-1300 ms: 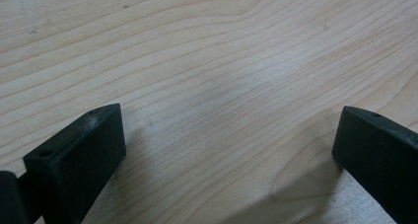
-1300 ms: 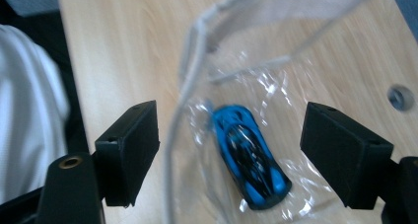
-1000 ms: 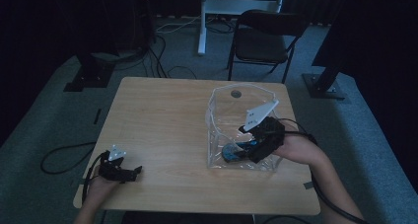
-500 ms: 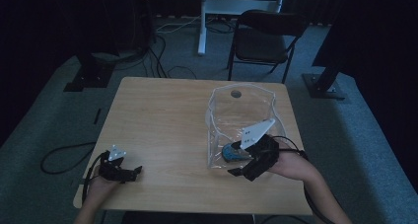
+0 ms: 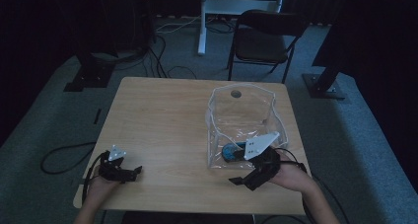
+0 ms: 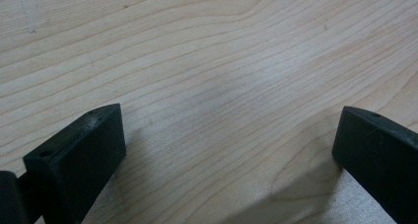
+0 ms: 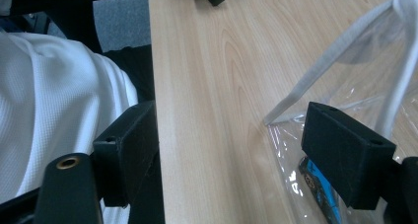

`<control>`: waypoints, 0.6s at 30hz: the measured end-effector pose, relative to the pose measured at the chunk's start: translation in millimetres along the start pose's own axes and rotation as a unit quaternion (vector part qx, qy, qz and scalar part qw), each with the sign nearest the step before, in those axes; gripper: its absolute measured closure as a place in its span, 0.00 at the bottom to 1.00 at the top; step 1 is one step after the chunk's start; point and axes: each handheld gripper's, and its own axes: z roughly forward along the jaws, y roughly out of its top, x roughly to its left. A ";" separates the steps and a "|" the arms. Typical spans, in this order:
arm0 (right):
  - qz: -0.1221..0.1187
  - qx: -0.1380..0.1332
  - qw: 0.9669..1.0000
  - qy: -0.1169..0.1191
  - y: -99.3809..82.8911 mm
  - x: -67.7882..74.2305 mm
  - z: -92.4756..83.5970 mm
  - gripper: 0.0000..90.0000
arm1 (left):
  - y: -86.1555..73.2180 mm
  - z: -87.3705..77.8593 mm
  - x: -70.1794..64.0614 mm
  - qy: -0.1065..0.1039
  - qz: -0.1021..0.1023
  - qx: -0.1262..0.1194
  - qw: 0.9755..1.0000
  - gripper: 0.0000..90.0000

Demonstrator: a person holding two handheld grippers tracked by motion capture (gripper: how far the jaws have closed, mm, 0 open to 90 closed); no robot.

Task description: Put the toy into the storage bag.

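Observation:
A clear plastic bag [image 5: 241,116] with white edging stands open on the right half of the wooden table [image 5: 162,115]. A small blue and black object [image 5: 230,151] lies inside it at the front corner. My right gripper [image 5: 242,182] is just in front of the bag near the table's front edge, open, with nothing between its jaws. In the right gripper view its jaws [image 7: 231,118] straddle the table edge, with the bag [image 7: 345,81] and the blue object [image 7: 320,187] to the right. My left gripper [image 5: 134,174] rests at the front left, open [image 6: 229,118] over bare wood.
A folding chair [image 5: 261,41] and a white table leg [image 5: 202,21] stand beyond the far edge. Cables lie on the grey floor at the left. The person's white shirt [image 7: 59,95] is close beside the right gripper's left jaw.
My right gripper has drawn back from the bag toward the person and come down to the front edge. The blue object stays in the bag. The left gripper has not moved.

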 end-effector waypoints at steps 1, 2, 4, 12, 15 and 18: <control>0.000 0.000 1.000 0.000 0.0 0.0 0.0 0.23 | 0.0 0.0 0.0 0.000 0.000 0.000 1.000 0.00; 0.003 -0.002 1.000 -0.003 -1.9 0.4 0.2 0.23 | 0.0 0.0 0.0 0.000 0.000 0.000 1.000 0.00; 0.013 -0.013 1.000 0.004 -10.5 0.7 1.6 0.23 | 0.0 0.0 0.0 0.000 0.000 0.000 1.000 0.00; 0.027 -0.032 0.999 0.019 -28.4 5.5 7.3 0.23 | 0.1 -0.1 0.1 0.001 0.001 0.000 1.000 0.00; 0.011 -0.027 1.000 0.007 -30.7 11.1 7.8 0.22 | 0.1 -0.1 0.1 0.001 0.001 0.000 1.000 0.00; 0.014 -0.037 0.999 0.013 -32.3 13.3 5.2 0.22 | 0.1 -0.1 0.1 0.001 0.001 0.000 1.000 0.00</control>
